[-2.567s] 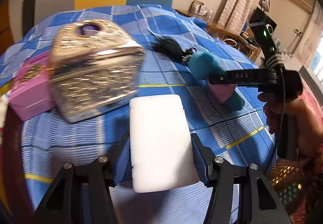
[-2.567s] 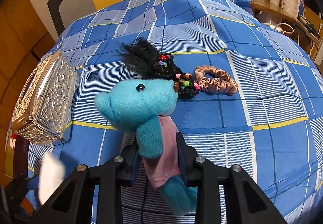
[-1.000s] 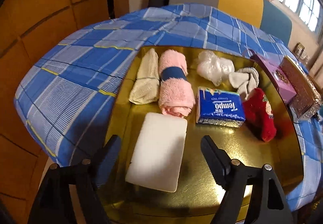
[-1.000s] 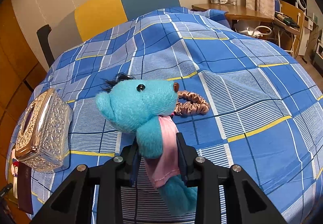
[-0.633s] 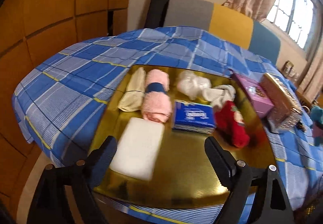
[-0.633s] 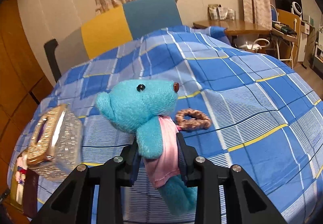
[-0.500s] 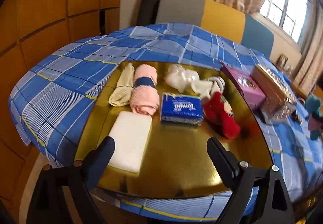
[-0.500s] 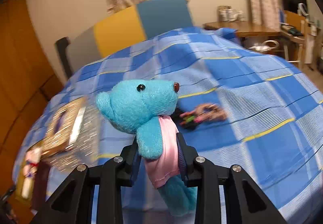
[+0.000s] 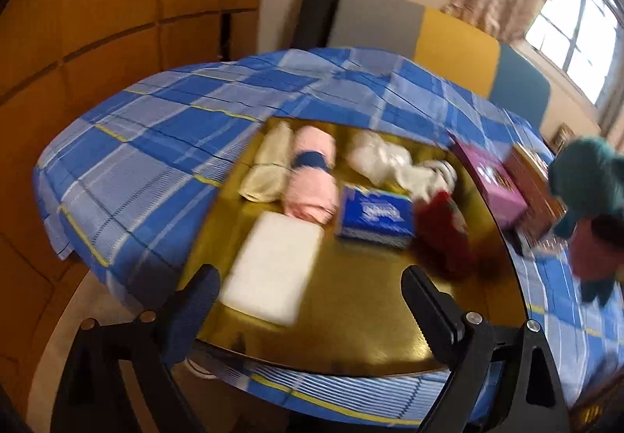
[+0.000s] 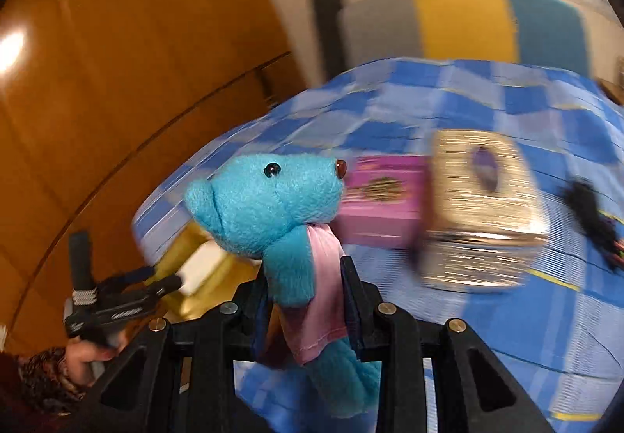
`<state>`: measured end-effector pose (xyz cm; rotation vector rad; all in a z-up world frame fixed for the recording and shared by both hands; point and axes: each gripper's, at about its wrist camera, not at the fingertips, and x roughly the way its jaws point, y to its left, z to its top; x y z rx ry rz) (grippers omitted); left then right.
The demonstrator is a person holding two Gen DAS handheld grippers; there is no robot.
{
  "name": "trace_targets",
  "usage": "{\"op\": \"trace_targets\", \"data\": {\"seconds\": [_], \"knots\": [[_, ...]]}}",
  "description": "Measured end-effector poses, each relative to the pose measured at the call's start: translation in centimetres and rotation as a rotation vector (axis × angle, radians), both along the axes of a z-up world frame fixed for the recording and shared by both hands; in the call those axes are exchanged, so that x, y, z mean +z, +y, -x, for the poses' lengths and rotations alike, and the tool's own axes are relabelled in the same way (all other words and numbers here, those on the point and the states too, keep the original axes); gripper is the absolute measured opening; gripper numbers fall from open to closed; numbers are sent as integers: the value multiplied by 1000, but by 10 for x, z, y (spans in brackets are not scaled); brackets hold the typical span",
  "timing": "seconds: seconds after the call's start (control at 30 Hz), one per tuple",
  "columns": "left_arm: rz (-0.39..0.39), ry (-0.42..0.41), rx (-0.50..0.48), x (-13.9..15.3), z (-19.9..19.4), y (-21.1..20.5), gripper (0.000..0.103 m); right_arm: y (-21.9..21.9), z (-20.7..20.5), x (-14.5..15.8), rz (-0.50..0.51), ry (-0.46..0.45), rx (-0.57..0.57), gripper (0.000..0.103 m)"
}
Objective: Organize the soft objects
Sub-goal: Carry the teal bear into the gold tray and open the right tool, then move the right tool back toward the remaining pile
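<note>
My right gripper [image 10: 306,283] is shut on a blue plush bear with a pink scarf [image 10: 273,207] and holds it in the air; the bear also shows at the right edge of the left wrist view [image 9: 585,199]. My left gripper [image 9: 308,288] is open and empty, drawn back from the near edge of a gold tray [image 9: 362,308]. On the tray lie a white sponge block [image 9: 273,257], a pink rolled towel [image 9: 312,175], a cream towel [image 9: 265,164], a blue tissue pack [image 9: 376,216], white socks [image 9: 394,162] and a red soft toy [image 9: 444,234].
A purple box [image 9: 489,183] and an ornate gold tissue box [image 10: 479,207] stand right of the tray on the blue checked cloth [image 9: 156,144]. Black hair ties [image 10: 592,214] lie further right. A chair back [image 9: 429,39] and wood panelling are behind.
My left gripper let go of the white sponge on the tray and drew back. My right gripper has swung left toward the tray with the bear in it.
</note>
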<state>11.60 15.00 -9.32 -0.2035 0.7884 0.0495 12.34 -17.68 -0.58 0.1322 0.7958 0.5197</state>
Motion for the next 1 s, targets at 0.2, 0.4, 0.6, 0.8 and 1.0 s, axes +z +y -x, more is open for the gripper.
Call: {"op": "trace_targets", "data": {"seconds": [0.2,0.4,0.6,0.8,1.0], "knots": [[35,-16,135,6,-1,35,96,79,-14,-22,56,94,104,31],[42,-88,242,16,4,60,100,138,-27,-55,126,191,147,33],[59,-101,271,18,7,70,101,170,-44,-92,141,280,98,36],[62,-104,233,18,8,62,101,167,-48,-100,23,363,90,39],[58,-100,166,16,7,45,101,149,-26,-72,42,227,130,39]]}}
